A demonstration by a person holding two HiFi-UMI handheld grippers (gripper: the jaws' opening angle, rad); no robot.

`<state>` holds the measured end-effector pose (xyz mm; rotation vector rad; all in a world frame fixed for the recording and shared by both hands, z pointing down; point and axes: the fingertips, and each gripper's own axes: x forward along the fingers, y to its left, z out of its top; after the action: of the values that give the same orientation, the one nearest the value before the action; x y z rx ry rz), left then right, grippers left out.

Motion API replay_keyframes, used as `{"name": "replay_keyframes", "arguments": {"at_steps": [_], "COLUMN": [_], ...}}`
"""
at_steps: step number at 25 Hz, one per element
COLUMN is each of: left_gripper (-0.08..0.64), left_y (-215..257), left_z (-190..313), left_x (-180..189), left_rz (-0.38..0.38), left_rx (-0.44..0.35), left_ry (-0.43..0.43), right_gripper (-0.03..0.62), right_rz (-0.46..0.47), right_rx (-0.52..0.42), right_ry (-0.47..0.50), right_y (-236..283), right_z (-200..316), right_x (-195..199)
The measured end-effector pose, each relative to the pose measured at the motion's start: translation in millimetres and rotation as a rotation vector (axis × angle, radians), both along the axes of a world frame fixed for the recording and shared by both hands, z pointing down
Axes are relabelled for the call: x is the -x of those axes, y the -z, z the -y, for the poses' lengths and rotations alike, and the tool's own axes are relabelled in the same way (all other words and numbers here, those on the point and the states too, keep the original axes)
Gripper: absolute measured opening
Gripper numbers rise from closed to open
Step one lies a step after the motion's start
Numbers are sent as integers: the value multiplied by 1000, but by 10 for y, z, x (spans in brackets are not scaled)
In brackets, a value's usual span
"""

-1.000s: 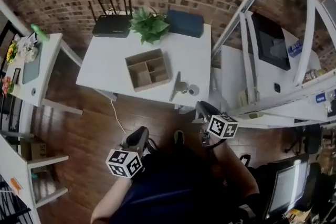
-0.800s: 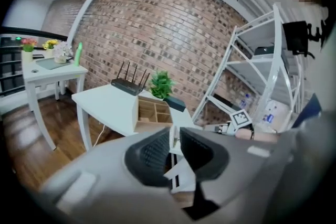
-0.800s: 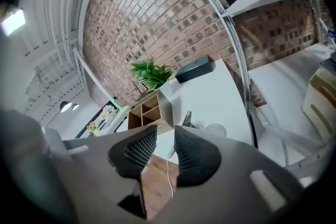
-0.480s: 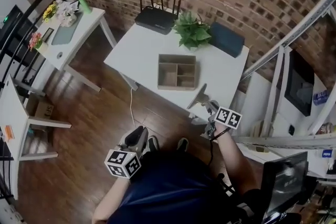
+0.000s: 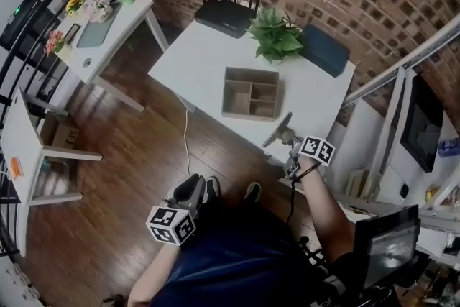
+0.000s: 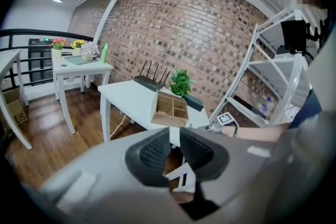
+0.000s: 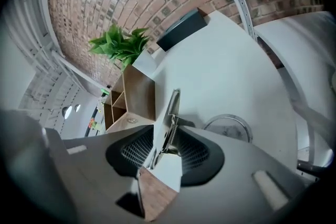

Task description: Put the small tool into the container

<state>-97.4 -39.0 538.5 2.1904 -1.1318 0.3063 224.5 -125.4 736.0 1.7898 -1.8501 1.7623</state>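
Observation:
A long slim metal tool [image 5: 277, 130] lies at the near right edge of the white table [image 5: 201, 61]. The wooden container [image 5: 249, 71] with compartments sits mid-table, to the tool's left. My right gripper [image 5: 290, 143] reaches the tool's near end. In the right gripper view its jaws are opening, and the tool [image 7: 172, 107] stands between the pads [image 7: 137, 148] without a firm squeeze; the container [image 7: 137, 94] is beyond on the left. My left gripper [image 5: 188, 190] hangs low over the wooden floor, away from the table. Its jaws [image 6: 175, 148] are together on nothing.
A round metal-rimmed thing [image 7: 227, 126] lies just right of the tool. At the table's back stand a black router [image 5: 228, 14], a green plant [image 5: 277, 36] and a dark blue case [image 5: 325, 50]. White shelving [image 5: 402, 75] flanks the right, a side table [image 5: 100, 25] the left.
The view has swung, so the table now sits further right. My right gripper has moved up from beside the body to the table's edge and onto the tool. The left gripper has stayed put.

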Motion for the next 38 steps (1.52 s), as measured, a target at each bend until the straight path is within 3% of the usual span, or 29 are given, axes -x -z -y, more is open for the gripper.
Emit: {"name": "replay_keyframes", "arguments": {"at_steps": [2,4,8,11,14,19,24,28,38], "left_gripper": [57,55,51,48,46,46,46,46,43], "left_y": [-17,-35,-62,-52,-41,-16,28,60,44], "left_z": [0,7,55,116,182,282,374,437,510], "left_x": [4,42,107,66,-41,-235,-320,-279,26], "left_rz": [3,3,-8,-18,-27,-44,-50,-47,-32], "left_rx": [4,9,18,13,8,-1,-16,-27,-21], "left_ry": [-1,6,20,1,-43,-117,-146,-129,-22], "right_gripper": [123,57,30,25,23,21,21,20,18], "right_rz": [19,40,68,33,-5,-73,-200,-328,-425], "right_rx": [7,14,-8,-51,-123,-319,-476,-536,-609], "right_ry": [10,21,7,-15,-47,-59,28,128,245], "right_y": [-35,-47,59,231,514,1233,1796,1928,2003], "right_z": [43,62,60,11,-26,101,342,516,892], "right_x": [18,52,101,73,4,-74,55,231,512]}}
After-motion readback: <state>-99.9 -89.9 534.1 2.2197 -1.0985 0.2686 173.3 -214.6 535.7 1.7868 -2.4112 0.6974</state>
